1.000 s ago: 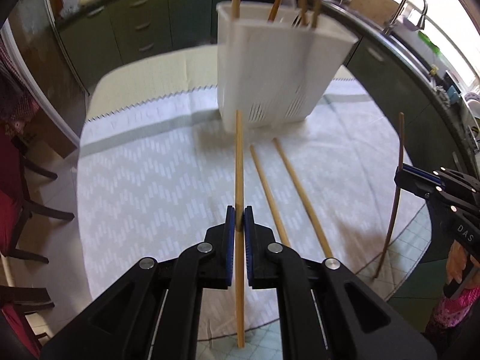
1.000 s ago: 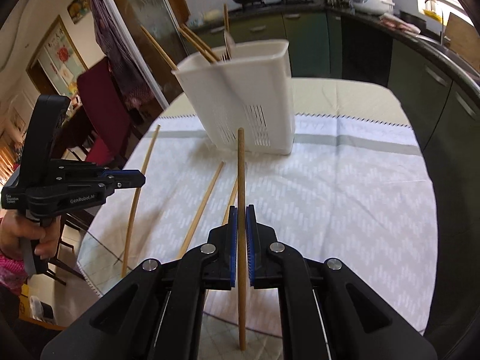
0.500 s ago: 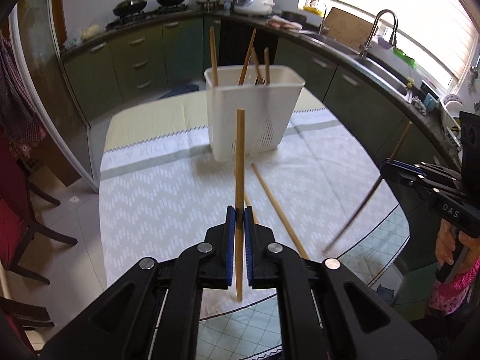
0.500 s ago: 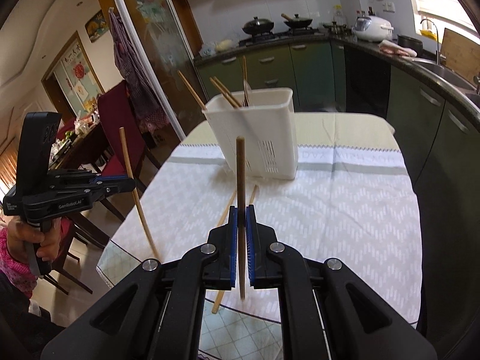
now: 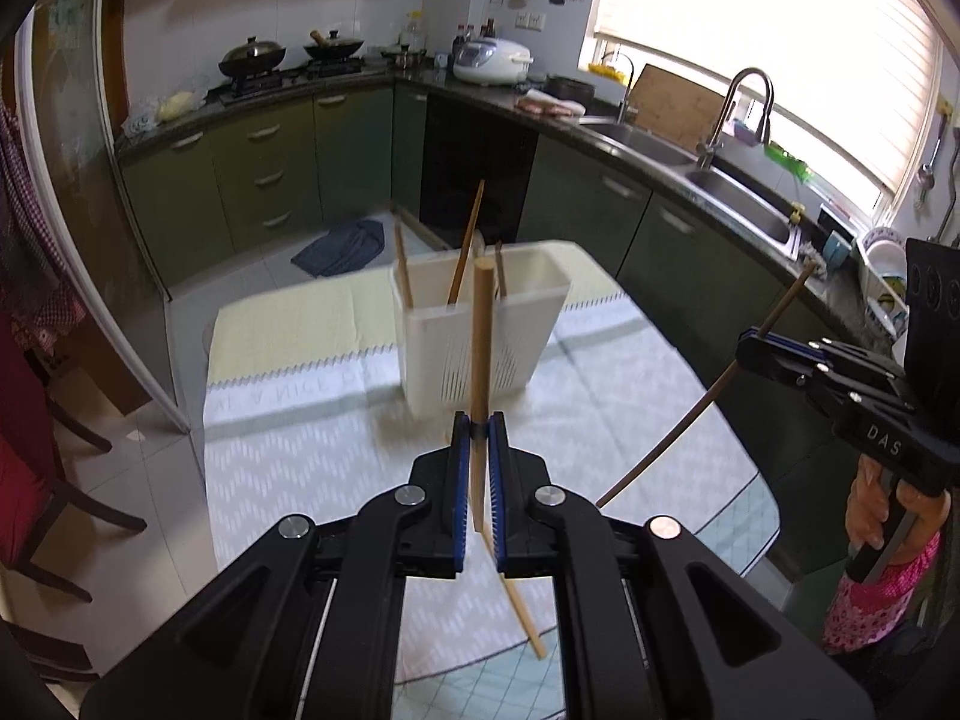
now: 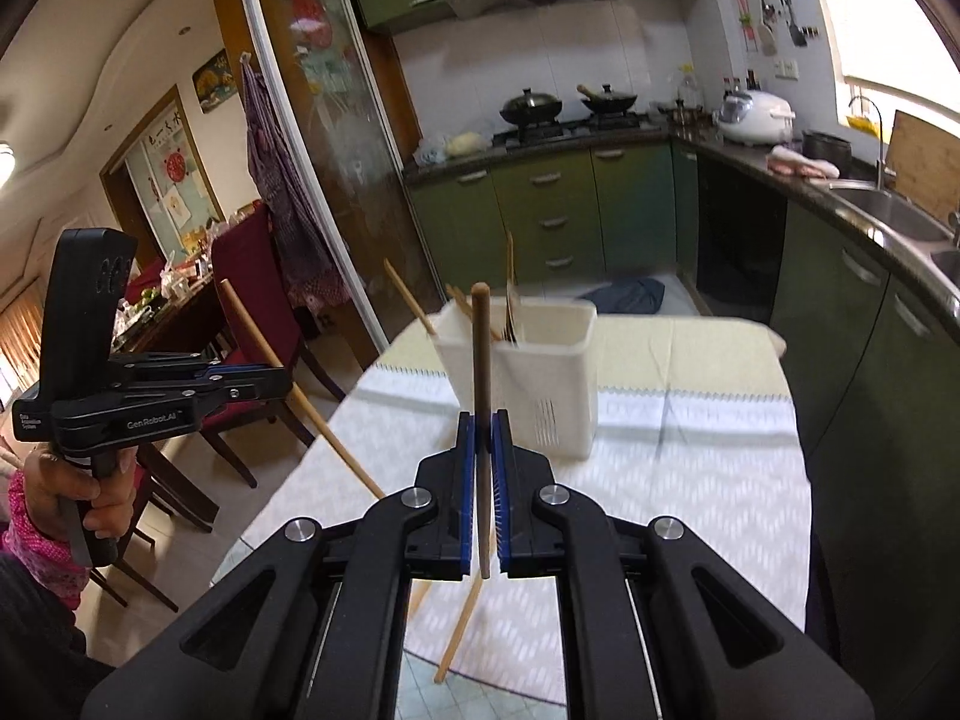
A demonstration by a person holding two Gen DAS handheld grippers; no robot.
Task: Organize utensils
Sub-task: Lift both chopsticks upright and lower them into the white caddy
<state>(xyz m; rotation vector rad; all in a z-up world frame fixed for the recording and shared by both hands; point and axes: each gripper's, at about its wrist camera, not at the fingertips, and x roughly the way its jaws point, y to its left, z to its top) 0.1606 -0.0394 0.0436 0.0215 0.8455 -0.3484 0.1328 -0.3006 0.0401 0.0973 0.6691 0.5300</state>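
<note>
My left gripper (image 5: 478,420) is shut on a light wooden chopstick (image 5: 480,330) and holds it upright, high above the table. My right gripper (image 6: 483,420) is shut on a darker chopstick (image 6: 481,348), also upright. A white slotted utensil holder (image 5: 480,324) stands on the table ahead with several chopsticks in it; it also shows in the right wrist view (image 6: 528,366). Loose chopsticks lie on the cloth (image 5: 522,612), (image 6: 459,630). Each gripper shows in the other's view: right (image 5: 750,348), left (image 6: 282,384).
The table (image 5: 288,420) has a white patterned cloth and a glass rim at the near edge (image 5: 738,540). Red chairs (image 6: 252,300) stand at the left. Green kitchen cabinets (image 5: 252,174) and a sink (image 5: 738,204) lie behind.
Both grippers have risen and pulled back from the holder, each still holding its chopstick. The holder now looks smaller and farther away.
</note>
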